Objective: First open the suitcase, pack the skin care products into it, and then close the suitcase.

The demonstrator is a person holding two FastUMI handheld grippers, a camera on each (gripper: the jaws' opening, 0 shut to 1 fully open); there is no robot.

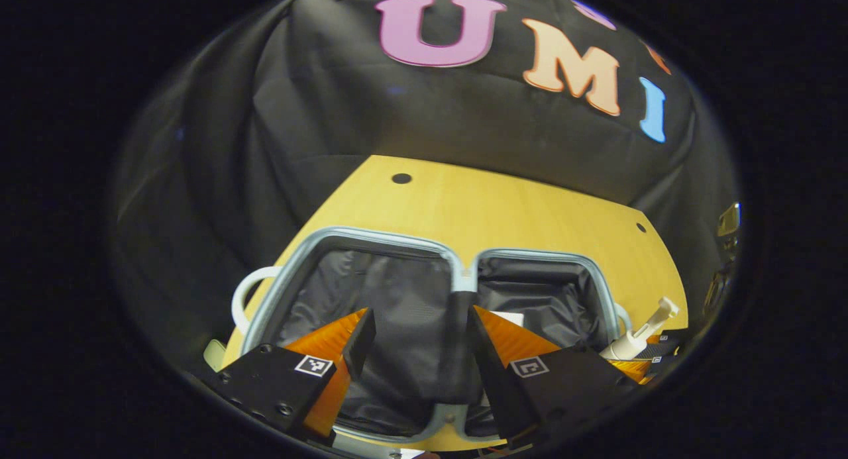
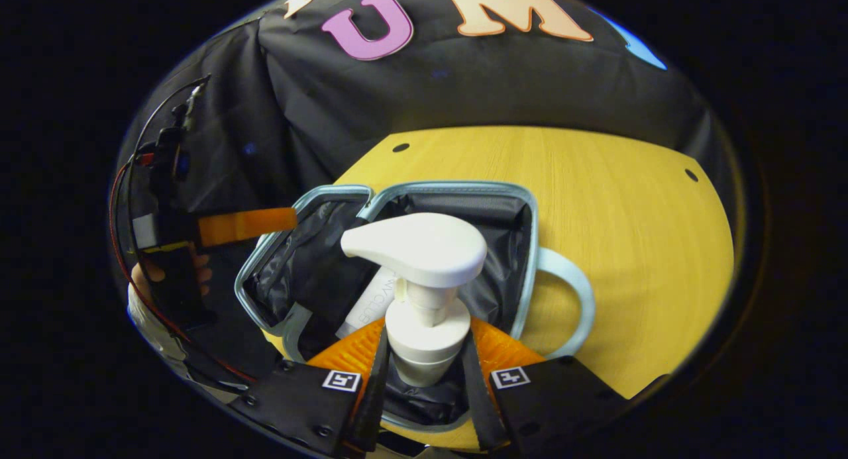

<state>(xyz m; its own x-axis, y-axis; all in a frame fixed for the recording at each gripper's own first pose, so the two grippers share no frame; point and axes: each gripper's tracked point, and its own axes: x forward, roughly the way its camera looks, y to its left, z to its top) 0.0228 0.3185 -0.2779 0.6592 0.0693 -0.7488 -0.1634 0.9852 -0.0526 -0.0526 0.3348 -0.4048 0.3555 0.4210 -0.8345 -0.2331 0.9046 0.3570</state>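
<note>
The suitcase [image 1: 391,234] lies open on the table, a pale blue rim around two halves with dark lining. My left gripper [image 1: 421,320] hovers over its middle hinge, open, nothing between its fingers. My right gripper [image 2: 426,340] is shut on the neck of a white pump bottle [image 2: 424,260], held upright over one half of the suitcase [image 2: 530,260]. Another white container [image 2: 371,300] lies inside, partly hidden behind the pump. In the left gripper view the pump bottle [image 1: 636,340] and right gripper [image 1: 652,356] sit at the suitcase's right end. The left gripper [image 2: 245,226] shows at the left of the right gripper view.
The yellow wooden table [image 2: 629,234] stretches beyond the suitcase to the dark cloth wall. A pale carry handle [image 2: 576,293] sticks out from the suitcase's side, and another handle [image 1: 242,293] from the opposite end. A hand [image 2: 165,273] holds the left gripper.
</note>
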